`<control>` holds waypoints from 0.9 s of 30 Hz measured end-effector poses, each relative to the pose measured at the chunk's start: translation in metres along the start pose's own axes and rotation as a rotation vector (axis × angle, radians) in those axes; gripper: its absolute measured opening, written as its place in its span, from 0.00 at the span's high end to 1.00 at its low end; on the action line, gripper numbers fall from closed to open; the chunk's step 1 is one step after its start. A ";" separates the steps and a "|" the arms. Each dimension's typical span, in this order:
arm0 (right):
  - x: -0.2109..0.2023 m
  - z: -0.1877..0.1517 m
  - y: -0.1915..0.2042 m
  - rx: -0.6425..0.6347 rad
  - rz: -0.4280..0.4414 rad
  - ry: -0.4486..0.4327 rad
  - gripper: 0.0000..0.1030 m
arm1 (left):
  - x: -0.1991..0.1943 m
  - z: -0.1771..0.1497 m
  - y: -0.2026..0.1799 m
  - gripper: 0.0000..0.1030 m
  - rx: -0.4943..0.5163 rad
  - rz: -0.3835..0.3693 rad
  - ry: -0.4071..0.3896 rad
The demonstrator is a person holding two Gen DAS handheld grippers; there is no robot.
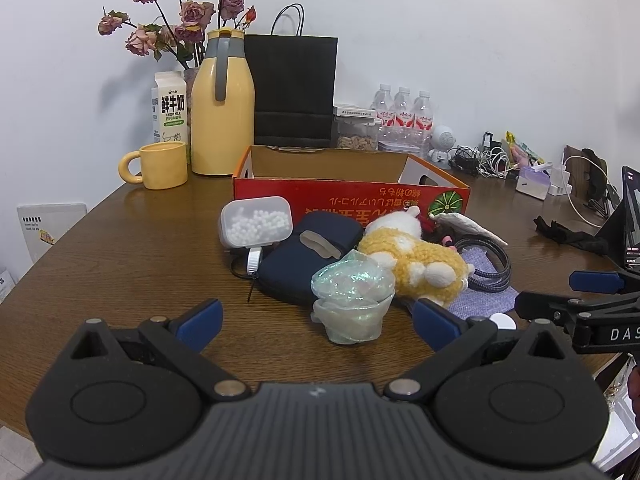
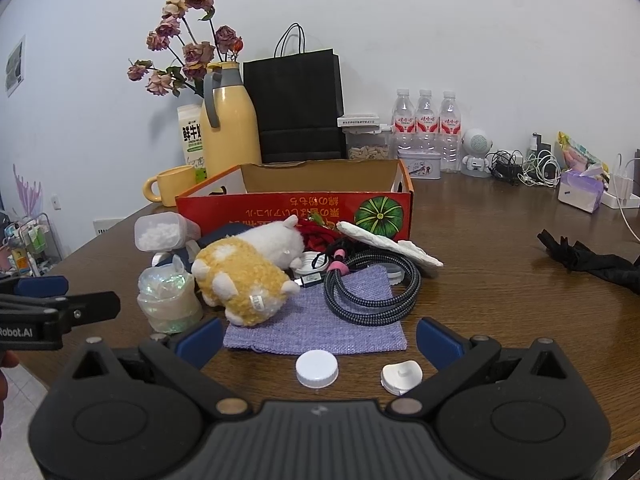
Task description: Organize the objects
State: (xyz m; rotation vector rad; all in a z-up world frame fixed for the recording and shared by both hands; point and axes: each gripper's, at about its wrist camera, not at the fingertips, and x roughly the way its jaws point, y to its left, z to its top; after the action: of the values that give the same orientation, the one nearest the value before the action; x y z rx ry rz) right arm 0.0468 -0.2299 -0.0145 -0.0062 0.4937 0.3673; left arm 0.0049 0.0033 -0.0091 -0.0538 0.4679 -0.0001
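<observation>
Your left gripper (image 1: 316, 322) and right gripper (image 2: 318, 338) both hover low over the wooden surface (image 2: 500, 280), jaws spread wide and empty. Nearest your right one lie a white bottle cap (image 2: 317, 368) and a small white lid (image 2: 401, 377). Just past your left one sits an iridescent plastic bundle (image 1: 352, 300). Beyond it, the plush toy (image 2: 244, 280), braided cable (image 2: 372, 292) and purple cloth (image 2: 316, 320) crowd together before the open red box (image 2: 296, 204).
</observation>
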 end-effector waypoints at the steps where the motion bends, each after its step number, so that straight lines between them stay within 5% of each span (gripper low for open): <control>1: 0.000 0.000 0.000 0.000 0.000 0.000 0.00 | 0.000 0.000 0.000 0.00 0.000 0.000 0.002; 18: 0.019 -0.010 -0.013 -0.046 -0.046 0.062 0.00 | 0.015 0.001 0.001 0.00 -0.017 0.010 0.032; 21: 0.025 -0.014 -0.019 -0.059 -0.053 0.081 0.10 | 0.020 0.002 0.000 0.00 -0.018 0.014 0.040; 23: 0.030 -0.016 -0.024 -0.062 -0.057 0.098 0.25 | 0.023 0.002 -0.001 0.00 -0.018 0.017 0.046; 27: 0.030 -0.017 -0.034 -0.053 -0.040 0.083 0.34 | 0.029 0.003 -0.003 0.00 -0.021 0.023 0.053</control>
State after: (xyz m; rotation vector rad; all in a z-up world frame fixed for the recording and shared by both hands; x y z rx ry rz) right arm 0.0750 -0.2532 -0.0460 -0.0833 0.5650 0.3416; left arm 0.0323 0.0002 -0.0190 -0.0690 0.5219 0.0258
